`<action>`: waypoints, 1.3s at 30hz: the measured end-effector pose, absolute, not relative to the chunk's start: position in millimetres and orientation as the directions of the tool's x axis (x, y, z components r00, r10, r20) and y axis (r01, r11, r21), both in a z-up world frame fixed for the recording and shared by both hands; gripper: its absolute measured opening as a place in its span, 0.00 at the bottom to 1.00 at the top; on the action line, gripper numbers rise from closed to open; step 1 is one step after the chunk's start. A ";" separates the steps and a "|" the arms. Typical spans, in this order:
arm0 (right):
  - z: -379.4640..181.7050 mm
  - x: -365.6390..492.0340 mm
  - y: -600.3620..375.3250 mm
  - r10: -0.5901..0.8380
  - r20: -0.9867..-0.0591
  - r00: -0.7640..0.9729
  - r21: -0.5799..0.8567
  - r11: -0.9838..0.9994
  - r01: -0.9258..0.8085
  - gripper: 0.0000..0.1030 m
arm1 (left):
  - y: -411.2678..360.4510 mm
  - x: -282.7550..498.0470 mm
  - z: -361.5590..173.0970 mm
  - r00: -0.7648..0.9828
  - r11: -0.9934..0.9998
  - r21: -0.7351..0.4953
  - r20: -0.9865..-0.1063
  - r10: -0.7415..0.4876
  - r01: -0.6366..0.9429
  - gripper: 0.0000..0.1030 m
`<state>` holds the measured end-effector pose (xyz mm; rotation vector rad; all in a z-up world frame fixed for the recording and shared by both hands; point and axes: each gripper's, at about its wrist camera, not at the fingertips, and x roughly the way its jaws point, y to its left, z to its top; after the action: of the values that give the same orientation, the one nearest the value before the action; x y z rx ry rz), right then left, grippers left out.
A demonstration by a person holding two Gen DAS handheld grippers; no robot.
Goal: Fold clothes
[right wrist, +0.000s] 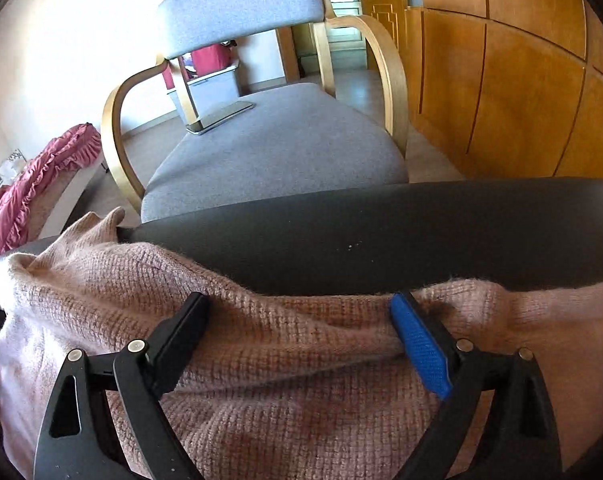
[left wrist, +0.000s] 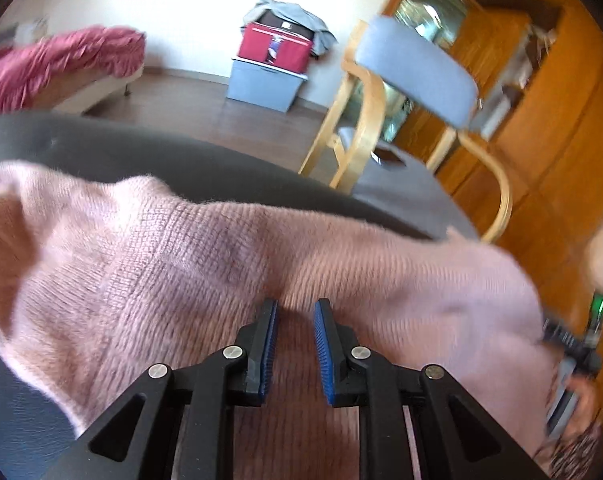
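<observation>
**Pink sweater on dark desk, both grippers over it**

Pink knit sweater lies rumpled on the dark desk, near its far edge. Left gripper: blue-padded fingers a narrow gap apart, knit showing between them; whether they pinch the fabric cannot be told (view blurred). Right gripper: fingers spread wide, a raised fold of sweater lying between them, tips close to the sweater's far edge. Grey-cushioned wooden chair stands just beyond the desk.
</observation>
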<state>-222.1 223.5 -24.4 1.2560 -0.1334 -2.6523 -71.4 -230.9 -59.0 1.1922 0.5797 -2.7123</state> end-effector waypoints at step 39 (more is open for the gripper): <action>19.0 -55.2 147.4 -0.506 -0.637 -0.582 0.032 -0.771 0.636 0.99 | -61.0 178.1 -56.7 -0.572 -0.817 0.035 -0.731 0.372 -0.576 0.27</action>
<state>-55.2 147.4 19.0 0.8497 0.2625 -2.3190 178.1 -61.0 -56.7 1.4387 -0.5211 -3.3570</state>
